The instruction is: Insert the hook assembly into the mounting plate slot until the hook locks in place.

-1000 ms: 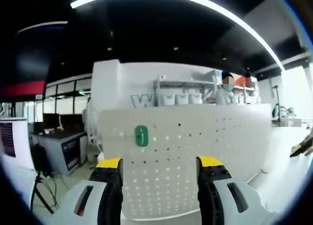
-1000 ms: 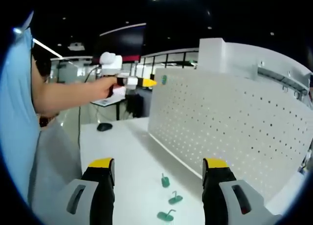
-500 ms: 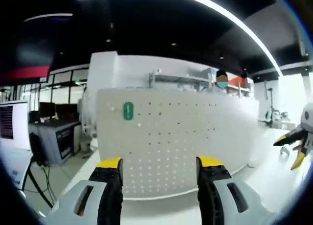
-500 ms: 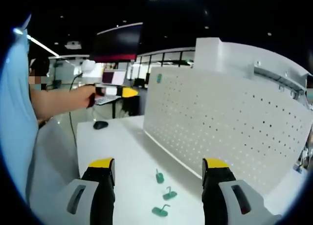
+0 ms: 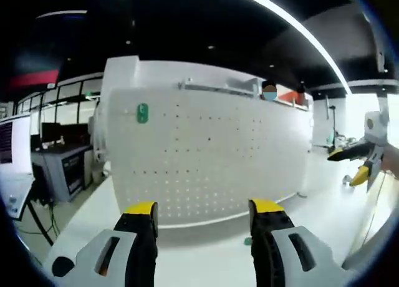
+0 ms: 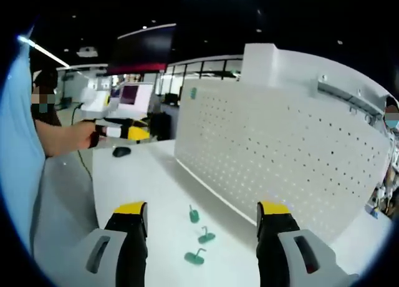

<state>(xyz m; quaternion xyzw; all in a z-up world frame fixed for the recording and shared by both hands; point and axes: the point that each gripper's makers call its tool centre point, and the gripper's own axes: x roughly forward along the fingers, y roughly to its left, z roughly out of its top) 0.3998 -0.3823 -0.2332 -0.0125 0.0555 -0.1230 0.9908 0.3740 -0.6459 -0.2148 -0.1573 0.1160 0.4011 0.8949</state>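
Note:
A white pegboard mounting plate (image 5: 212,156) stands upright on the white table. One green hook (image 5: 142,113) is seated in its upper left corner, also seen as a green hook (image 6: 193,93) on the plate (image 6: 280,156) in the right gripper view. Three loose green hooks lie on the table before the plate: (image 6: 194,214), (image 6: 206,237), (image 6: 194,257). My left gripper (image 5: 203,207) is open and empty, well back from the plate; a hand holds this left gripper (image 6: 128,132) at the left. My right gripper (image 6: 202,212) is open, empty, above the loose hooks. The right gripper (image 5: 358,162) shows far right.
A black mouse (image 6: 121,151) lies on the table (image 6: 137,181) near the left gripper, with a laptop screen (image 6: 132,95) behind. A person's sleeve (image 6: 19,162) fills the left edge. Shelving and another person stand behind the plate.
My left gripper has drawn back from the plate, away from the mounted green hook, so the plate looks smaller and farther. The right gripper stays open over the loose hooks.

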